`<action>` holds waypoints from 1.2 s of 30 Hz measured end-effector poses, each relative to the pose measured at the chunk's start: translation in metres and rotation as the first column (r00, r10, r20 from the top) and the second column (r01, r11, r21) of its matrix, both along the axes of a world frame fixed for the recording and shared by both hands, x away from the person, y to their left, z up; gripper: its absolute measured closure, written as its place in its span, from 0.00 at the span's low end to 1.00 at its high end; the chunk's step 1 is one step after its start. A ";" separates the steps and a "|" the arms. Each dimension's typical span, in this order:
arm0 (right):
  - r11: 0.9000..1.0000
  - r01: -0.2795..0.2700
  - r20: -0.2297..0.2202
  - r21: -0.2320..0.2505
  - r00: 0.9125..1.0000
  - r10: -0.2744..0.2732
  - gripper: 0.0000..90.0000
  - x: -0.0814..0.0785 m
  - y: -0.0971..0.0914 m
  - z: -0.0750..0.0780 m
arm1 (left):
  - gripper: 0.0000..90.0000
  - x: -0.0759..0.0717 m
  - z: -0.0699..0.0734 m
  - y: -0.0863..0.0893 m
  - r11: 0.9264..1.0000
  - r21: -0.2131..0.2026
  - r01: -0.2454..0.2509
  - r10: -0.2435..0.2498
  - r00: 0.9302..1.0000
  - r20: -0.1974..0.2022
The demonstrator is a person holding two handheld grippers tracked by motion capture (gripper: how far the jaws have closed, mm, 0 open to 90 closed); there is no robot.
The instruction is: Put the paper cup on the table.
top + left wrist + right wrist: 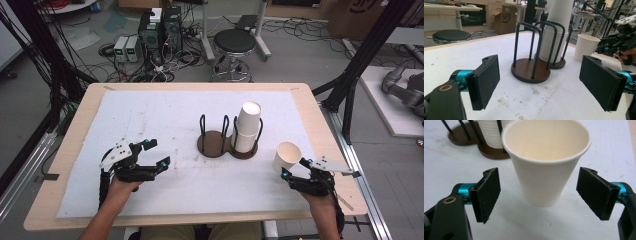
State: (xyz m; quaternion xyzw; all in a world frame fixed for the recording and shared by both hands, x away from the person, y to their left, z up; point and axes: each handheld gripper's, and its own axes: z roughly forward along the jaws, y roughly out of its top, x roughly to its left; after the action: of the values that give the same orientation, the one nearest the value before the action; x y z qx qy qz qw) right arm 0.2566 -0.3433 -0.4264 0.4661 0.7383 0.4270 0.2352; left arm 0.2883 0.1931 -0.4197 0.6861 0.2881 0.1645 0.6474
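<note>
We judge the work unfinished: one paper cup [286,155] stands loose at four o'clock from the cup holder [227,142], whose right bay carries a stack [247,127]. Our right hand-held gripper [293,167] brackets it, jaws wide, gripping nothing; the left hand-held gripper [155,154] rests agape, empty, on the worktop [150,120].

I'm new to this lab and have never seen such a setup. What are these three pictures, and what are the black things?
No robot here: a person holds a hand-held two-jaw clamp in each hand. The high view looks down on the table; the other two are cameras riding on the clamps. On the white sheet stands a dark two-ring cup holder with a stack of paper cups in one ring. A single paper cup stands upright between the open jaws of the right gripper, ungripped. The left gripper is open and empty.
</note>
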 end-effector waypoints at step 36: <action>0.962 -0.271 0.178 0.037 0.949 0.260 0.22 -0.016 0.055 0.040 | 0.18 -0.008 0.003 0.008 0.999 0.004 0.041 -0.041 0.999 0.014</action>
State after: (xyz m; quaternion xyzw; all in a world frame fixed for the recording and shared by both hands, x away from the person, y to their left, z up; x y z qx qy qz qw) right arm 0.2408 -0.2886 -0.3866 0.3310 0.7581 0.5154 0.2239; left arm 0.2805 0.2013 -0.4168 0.6920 0.2690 0.1564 0.6514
